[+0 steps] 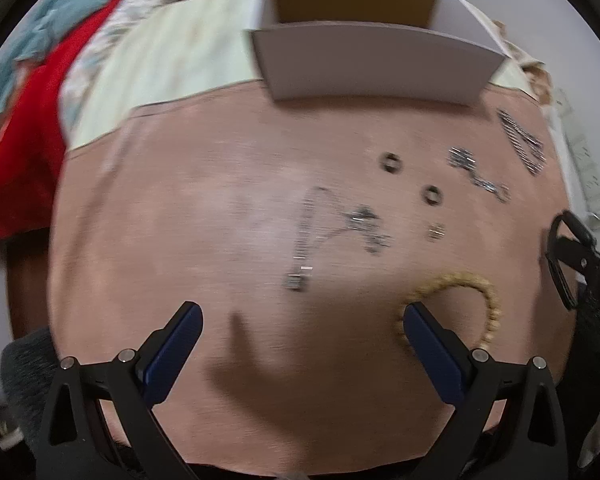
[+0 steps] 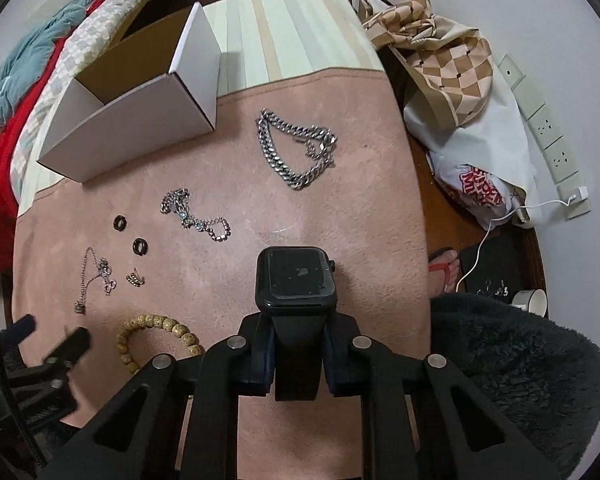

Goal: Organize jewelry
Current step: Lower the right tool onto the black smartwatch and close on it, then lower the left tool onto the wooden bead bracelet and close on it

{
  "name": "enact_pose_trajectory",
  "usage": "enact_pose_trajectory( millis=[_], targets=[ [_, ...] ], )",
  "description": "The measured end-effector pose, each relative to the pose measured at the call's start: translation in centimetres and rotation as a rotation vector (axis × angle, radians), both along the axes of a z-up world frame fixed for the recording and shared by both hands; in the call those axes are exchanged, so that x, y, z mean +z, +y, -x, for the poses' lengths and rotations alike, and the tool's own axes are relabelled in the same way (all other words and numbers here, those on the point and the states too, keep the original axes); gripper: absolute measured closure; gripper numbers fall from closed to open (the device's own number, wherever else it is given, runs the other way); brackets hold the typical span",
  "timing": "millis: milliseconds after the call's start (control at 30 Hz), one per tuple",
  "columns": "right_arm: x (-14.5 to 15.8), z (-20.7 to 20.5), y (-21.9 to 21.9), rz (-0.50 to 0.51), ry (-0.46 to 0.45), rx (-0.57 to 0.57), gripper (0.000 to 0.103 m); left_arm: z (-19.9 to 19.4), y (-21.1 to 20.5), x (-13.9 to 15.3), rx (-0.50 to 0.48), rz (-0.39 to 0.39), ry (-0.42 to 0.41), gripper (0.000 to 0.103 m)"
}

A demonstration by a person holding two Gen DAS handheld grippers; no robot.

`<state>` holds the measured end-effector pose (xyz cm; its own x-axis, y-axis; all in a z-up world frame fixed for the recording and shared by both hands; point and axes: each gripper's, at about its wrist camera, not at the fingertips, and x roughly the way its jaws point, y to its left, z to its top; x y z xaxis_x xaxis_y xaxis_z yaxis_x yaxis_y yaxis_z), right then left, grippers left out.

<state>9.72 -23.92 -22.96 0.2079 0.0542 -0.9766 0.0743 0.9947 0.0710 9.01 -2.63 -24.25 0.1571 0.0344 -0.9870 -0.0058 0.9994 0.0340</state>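
My right gripper (image 2: 299,354) is shut on the strap of a black smartwatch (image 2: 296,278) and holds it above the pink cloth (image 2: 360,220). The watch also shows at the right edge of the left wrist view (image 1: 572,252). My left gripper (image 1: 302,320) is open and empty above the cloth, its right finger over a wooden bead bracelet (image 1: 472,284), which also shows in the right wrist view (image 2: 160,330). On the cloth lie a heavy silver chain (image 2: 296,148), a thinner silver bracelet (image 2: 196,214), two black rings (image 2: 121,222), a thin necklace (image 2: 96,272) and a small clasp piece (image 2: 134,279).
An open white cardboard box (image 2: 140,120) stands at the cloth's far left, also in the left wrist view (image 1: 376,60). Bags (image 2: 460,92), a power strip (image 2: 548,128) and a mug (image 2: 532,300) lie to the right. Bedding (image 2: 32,80) is at the left.
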Motion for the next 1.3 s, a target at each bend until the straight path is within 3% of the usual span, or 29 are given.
enact_pose_trajectory(
  millis=[133,267,333,433,467,500,767,1300],
  targets=[
    [0.8,0.2,-0.9,0.008,-0.009,-0.014,0.084,-0.4,-1.6,-0.8,-0.077,0.056,0.022,0.006],
    [1.0,0.4,-1.5,0.011,-0.004,-0.024,0.084,-0.5,-3.3,-1.6,-0.144,0.056,0.047,0.040],
    [0.8,0.5,-1.7,0.013,0.002,-0.026,0.084,-0.3,-4.0,-1.5,-0.179,0.036,0.022,0.043],
    [0.6,0.6,-1.8,0.017,0.008,-0.026,0.084,-0.2,-4.8,-1.1,-0.206,0.035,-0.006,0.074],
    [0.6,0.6,-1.8,0.017,0.009,-0.026,0.084,-0.2,-4.8,-1.0,-0.213,0.032,-0.007,0.091],
    [0.6,0.7,-1.8,0.018,0.009,-0.026,0.084,-0.3,-4.9,-1.0,-0.215,0.027,-0.007,0.096],
    [1.2,0.9,-1.4,0.009,-0.004,-0.018,0.084,-0.6,-3.8,0.3,-0.178,0.022,-0.049,0.097],
    [6.5,0.2,0.5,-0.067,-0.105,0.026,0.084,-0.6,-1.9,8.1,-0.148,0.110,-0.204,0.097]
  ],
)
